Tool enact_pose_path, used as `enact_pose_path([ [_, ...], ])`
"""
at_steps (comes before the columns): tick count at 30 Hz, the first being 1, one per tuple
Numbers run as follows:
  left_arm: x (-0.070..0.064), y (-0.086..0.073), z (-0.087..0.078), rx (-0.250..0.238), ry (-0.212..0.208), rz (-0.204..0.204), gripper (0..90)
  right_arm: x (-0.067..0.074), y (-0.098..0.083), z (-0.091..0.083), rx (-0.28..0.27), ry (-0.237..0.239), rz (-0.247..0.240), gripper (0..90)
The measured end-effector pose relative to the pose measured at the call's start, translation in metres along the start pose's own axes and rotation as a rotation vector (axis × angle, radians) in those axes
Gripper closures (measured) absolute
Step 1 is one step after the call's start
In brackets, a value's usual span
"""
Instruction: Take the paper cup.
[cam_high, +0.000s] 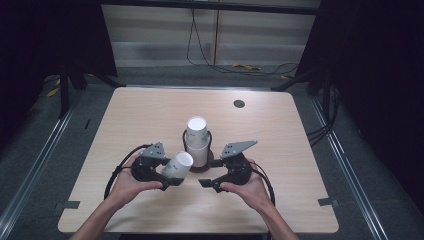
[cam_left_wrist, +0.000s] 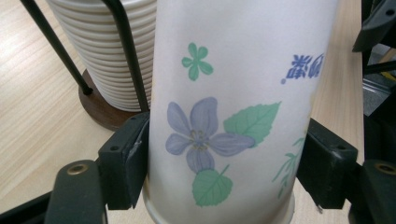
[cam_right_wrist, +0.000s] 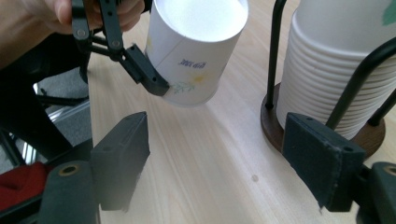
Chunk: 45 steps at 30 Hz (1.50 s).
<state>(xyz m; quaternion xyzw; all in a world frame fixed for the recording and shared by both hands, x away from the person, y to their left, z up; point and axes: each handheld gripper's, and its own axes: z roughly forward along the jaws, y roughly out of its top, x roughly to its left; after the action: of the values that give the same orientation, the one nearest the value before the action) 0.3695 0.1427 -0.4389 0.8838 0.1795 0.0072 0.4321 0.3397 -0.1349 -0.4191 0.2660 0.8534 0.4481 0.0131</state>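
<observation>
A: Paper cup (cam_left_wrist: 233, 116) first: we are holding it in the left claw (cam_high: 172, 181), tilted over, raised off the bench (cam_high: 150, 115) just in front of the stack of cups (cam_high: 198, 142) in its wire holder (cam_right_wrist: 275, 56).

B: Agreed. In the left gripper view the two black pads are pressing on its wall low down, near the rolled rim, one on each side of the printed flower (cam_left_wrist: 198, 135). So that claw is closed on the cup.

A: And the right claw (cam_right_wrist: 229, 168)?

B: Its jaws are standing apart over bare wood, with nothing between them, beside the brown base (cam_right_wrist: 369, 135) of the holder.

A: How are we judging the cup itself?

B: We are treating it as very light and thin-walled. It is probably denting under any hard squeeze, and the coated paper is likely sliding if the grip is too slack.

A: So where are we taking hold?

B: We are favouring the band near the rim, since the rolled edge is stiffening the wall there. The closed bottom is the other firm spot. The middle of the wall is looking like the softest part.

A: Then if the right claw is joining in, we are aiming it at the bottom end, which is pointing up and away from the left hand (cam_high: 125, 185).

B: Yes, and gently.
</observation>
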Motion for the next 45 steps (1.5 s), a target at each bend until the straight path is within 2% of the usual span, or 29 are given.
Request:
enact_pose_path([
  [3,-0.001,0.003,0.001,0.017,-0.004,0.007,27.0,-0.001,0.001,0.000,0.015,-0.001,-0.007,23.6],
  [4,-0.003,0.005,0.003,0.047,0.005,0.035,27.0,-0.001,0.001,0.001,0.034,0.005,-0.009,25.3],
  [6,-0.003,0.006,0.002,0.062,0.010,0.051,27.0,-0.001,0.001,0.001,0.044,0.002,-0.018,26.0],
  [7,-0.004,0.007,0.001,0.068,0.008,0.051,27.0,0.000,0.001,0.003,0.061,0.002,-0.022,26.1],
  [13,-0.006,0.009,0.005,0.106,0.004,0.080,27.0,0.000,0.003,0.004,0.084,0.013,-0.031,25.6],
  [15,-0.006,0.009,0.006,0.107,0.003,0.077,27.1,0.001,0.004,0.004,0.092,0.008,-0.032,25.3],
  [19,-0.010,0.012,0.012,0.148,-0.002,0.117,27.0,0.000,0.005,0.006,0.116,0.013,-0.043,25.3],
  [22,-0.012,0.014,0.014,0.150,-0.011,0.112,27.0,0.000,0.005,0.008,0.140,0.018,-0.048,25.3],
  [25,-0.015,0.016,0.017,0.174,-0.027,0.132,27.0,0.001,0.005,0.010,0.155,0.017,-0.052,25.4],
  [26,-0.018,0.015,0.019,0.170,-0.050,0.127,27.0,0.001,0.005,0.010,0.167,0.021,-0.057,25.6],
  [27,-0.018,0.015,0.019,0.171,-0.055,0.132,27.0,0.001,0.005,0.010,0.174,0.020,-0.060,25.9],
  [34,-0.020,0.015,0.022,0.204,-0.045,0.153,27.1,0.001,0.005,0.014,0.226,0.024,-0.055,22.3],
  [35,-0.021,0.014,0.024,0.226,-0.035,0.157,27.2,0.002,0.005,0.016,0.244,0.024,-0.064,22.4],
  [38,-0.023,0.014,0.028,0.250,-0.029,0.162,27.3,0.001,0.005,0.019,0.263,0.010,-0.078,20.2],
  [40,-0.023,0.014,0.029,0.260,-0.027,0.164,27.3,0.001,0.005,0.019,0.272,0.011,-0.069,19.8],
  [43,-0.025,0.014,0.030,0.260,-0.031,0.169,27.3,-0.001,0.006,0.021,0.282,0.016,-0.060,21.2],
  [44,-0.024,0.016,0.030,0.252,-0.043,0.173,27.3,-0.003,0.007,0.023,0.290,0.025,-0.049,22.1],
  [45,-0.025,0.017,0.031,0.257,-0.030,0.173,27.3,-0.003,0.009,0.024,0.290,0.042,-0.056,22.5],
])
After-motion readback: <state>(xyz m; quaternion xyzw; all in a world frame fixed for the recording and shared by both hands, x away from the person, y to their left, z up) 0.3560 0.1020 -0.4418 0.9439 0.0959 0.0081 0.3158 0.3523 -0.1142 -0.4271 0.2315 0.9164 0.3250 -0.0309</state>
